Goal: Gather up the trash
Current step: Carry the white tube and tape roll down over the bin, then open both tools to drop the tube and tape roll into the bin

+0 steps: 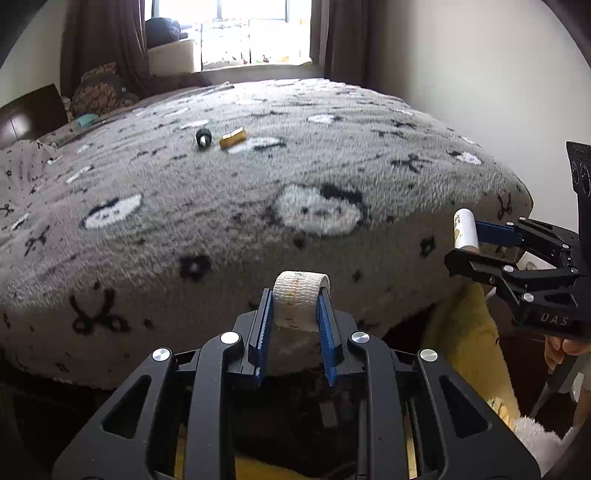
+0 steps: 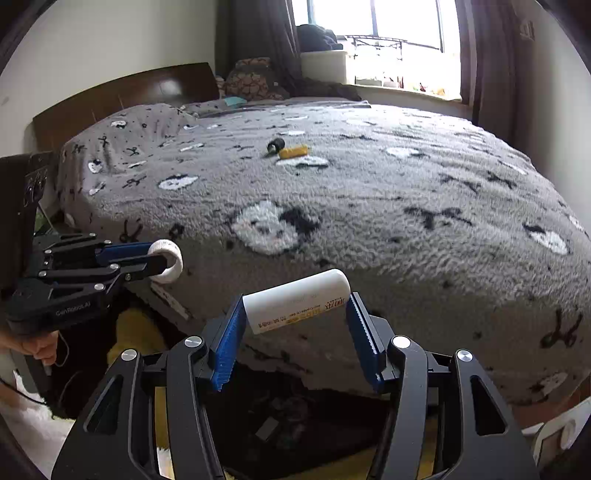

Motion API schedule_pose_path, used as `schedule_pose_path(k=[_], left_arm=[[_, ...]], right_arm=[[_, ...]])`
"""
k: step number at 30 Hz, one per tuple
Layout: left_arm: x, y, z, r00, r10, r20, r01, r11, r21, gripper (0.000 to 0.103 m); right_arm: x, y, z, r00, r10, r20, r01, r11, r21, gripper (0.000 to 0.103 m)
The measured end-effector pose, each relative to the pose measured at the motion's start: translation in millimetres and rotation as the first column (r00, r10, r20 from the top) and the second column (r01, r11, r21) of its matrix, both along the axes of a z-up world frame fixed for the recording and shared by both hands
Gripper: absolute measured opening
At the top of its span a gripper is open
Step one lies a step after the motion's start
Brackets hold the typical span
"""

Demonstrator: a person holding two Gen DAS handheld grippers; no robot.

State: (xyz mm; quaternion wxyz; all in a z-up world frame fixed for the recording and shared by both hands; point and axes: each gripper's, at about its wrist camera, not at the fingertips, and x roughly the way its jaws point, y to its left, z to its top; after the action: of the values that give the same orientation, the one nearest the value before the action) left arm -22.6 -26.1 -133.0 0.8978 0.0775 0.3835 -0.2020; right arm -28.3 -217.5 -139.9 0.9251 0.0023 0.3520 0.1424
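Observation:
My left gripper is shut on a white bandage roll, held off the bed's near edge; the gripper also shows in the right wrist view with the roll. My right gripper is shut on a white tube-shaped bottle held crosswise between its blue fingers; it also shows in the left wrist view with the bottle. A small black roll and a yellow piece lie side by side far out on the bed, also in the right wrist view.
The bed carries a grey fleece blanket with black and white patterns. A wooden headboard and pillows are at the far left. A window with dark curtains lies beyond. Yellow fabric hangs below the bed's near edge.

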Motion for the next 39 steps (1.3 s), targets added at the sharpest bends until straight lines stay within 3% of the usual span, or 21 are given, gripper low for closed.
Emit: schedule_pose_path(k=[6,16,21,31,39], left_arm=[[-9.4,11.3,-46.5,0.993,0.041,-0.112,-0.042,0.999,-0.005,0.022],[-10.9,11.4,-121.4,0.954,0.054,-0.294,-0.039,0.998,0.058,0.022],[-8.7,9.4,-148.8,0.931,0.059,-0.359,-0.029,0.996,0.089,0.022],[-4.7,4.6,-169.0,0.899,0.042,-0.435,-0.004,0.996,0.087,0.023],[-5.2,-2.4,-182.1,0.891,0.013,-0.455,0.023,0.997,0.074,0.023]], right_arm=[[-3.7,0.0,-44.5,0.991,-0.016,-0.130,0.026,0.997,0.073,0.056],[-2.8,17.3,-94.9,0.965,-0.050,-0.259,0.048,0.999,-0.014,0.056],[1.5,25.1,-117.9,0.943,-0.044,-0.329,0.044,0.999,-0.008,0.056],[10.2,37.1,-140.7,0.914,0.001,-0.405,0.013,0.999,0.032,0.056],[18.4,46.8,-145.3,0.904,0.022,-0.427,-0.004,0.999,0.043,0.056]])
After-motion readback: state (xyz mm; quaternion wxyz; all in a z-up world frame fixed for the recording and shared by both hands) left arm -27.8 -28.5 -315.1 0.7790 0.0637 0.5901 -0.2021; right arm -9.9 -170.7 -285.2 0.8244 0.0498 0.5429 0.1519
